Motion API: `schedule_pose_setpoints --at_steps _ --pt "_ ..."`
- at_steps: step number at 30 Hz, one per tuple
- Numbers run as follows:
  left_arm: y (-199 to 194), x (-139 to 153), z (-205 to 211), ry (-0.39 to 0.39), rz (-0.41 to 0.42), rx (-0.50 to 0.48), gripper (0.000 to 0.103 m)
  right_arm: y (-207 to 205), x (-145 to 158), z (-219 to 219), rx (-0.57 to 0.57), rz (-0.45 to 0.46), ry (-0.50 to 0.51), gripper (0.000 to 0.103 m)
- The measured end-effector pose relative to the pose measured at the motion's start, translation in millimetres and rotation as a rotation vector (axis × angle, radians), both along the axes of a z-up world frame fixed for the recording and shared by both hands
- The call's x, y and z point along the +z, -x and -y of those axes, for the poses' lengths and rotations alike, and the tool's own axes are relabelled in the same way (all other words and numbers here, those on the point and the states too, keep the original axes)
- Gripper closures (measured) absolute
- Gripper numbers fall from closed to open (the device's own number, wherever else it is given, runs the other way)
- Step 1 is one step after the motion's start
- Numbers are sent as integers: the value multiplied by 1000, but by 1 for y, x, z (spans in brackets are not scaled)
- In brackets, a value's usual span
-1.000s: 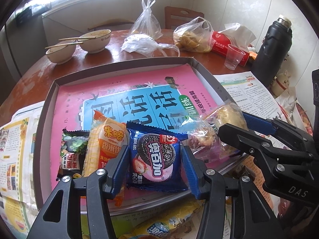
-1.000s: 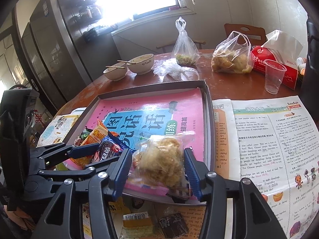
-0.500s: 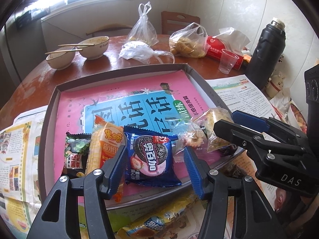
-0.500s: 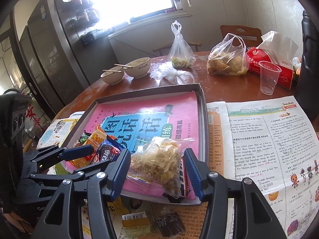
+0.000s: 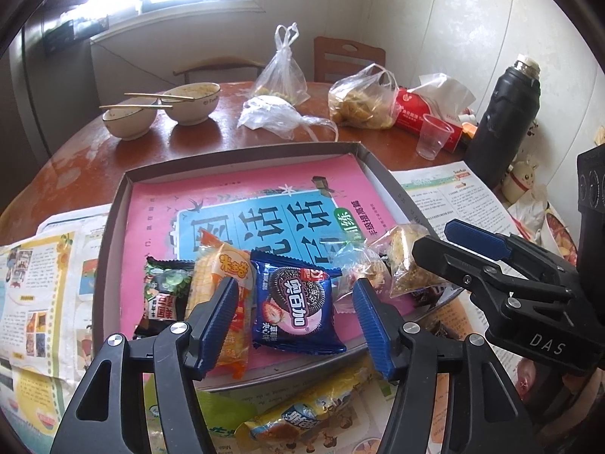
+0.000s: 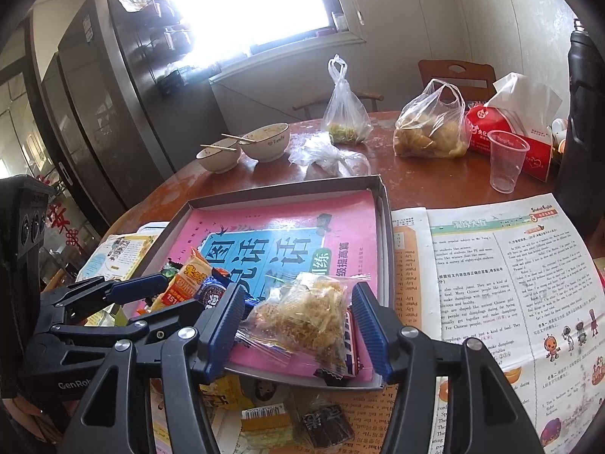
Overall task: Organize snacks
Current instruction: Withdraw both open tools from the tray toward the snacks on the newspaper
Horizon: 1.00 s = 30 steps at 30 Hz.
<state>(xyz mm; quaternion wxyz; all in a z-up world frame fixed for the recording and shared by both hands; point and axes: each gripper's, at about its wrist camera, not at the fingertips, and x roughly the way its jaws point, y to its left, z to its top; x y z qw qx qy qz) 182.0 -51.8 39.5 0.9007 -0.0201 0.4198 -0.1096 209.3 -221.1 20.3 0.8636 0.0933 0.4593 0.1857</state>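
A grey tray [image 5: 242, 153] lined with a pink and blue booklet [image 5: 242, 204] holds a row of snacks at its near edge: a dark green packet [image 5: 164, 295], an orange corn packet [image 5: 223, 276], a blue cookie packet [image 5: 293, 300] and clear bags of flaky pastry [image 5: 401, 261]. My left gripper [image 5: 295, 319] is open and empty, its fingers either side of the cookie packet and above it. My right gripper [image 6: 297, 319] is open over the clear pastry bag [image 6: 306, 314], not gripping it. The tray [image 6: 287, 187] also shows in the right wrist view.
More packets lie on newspaper in front of the tray: a yellow one [image 5: 302, 412] and a dark one [image 6: 329, 423]. Behind stand two bowls with chopsticks [image 5: 162, 108], plastic bags [image 5: 359, 102], a plastic cup [image 6: 506, 164], a tissue pack [image 6: 518, 132] and a black flask [image 5: 503, 121].
Both grippers have drawn back and up from the tray. The cookie packet and the pastry bag stay lying in the tray, released.
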Motion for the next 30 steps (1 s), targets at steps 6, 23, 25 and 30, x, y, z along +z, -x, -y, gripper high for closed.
schedule_pose_setpoints --at_steps 6,23,25,30 --pt "5 4 -3 14 14 6 31 1 3 -1 -1 11 -2 42" --pt "17 17 -15 35 39 28 28 10 21 -4 -11 70 -7 29" --pt "20 19 -17 33 42 36 29 11 24 -3 -11 77 -7 29" --pt "28 24 -19 19 50 49 29 15 32 -4 -7 100 -9 25"
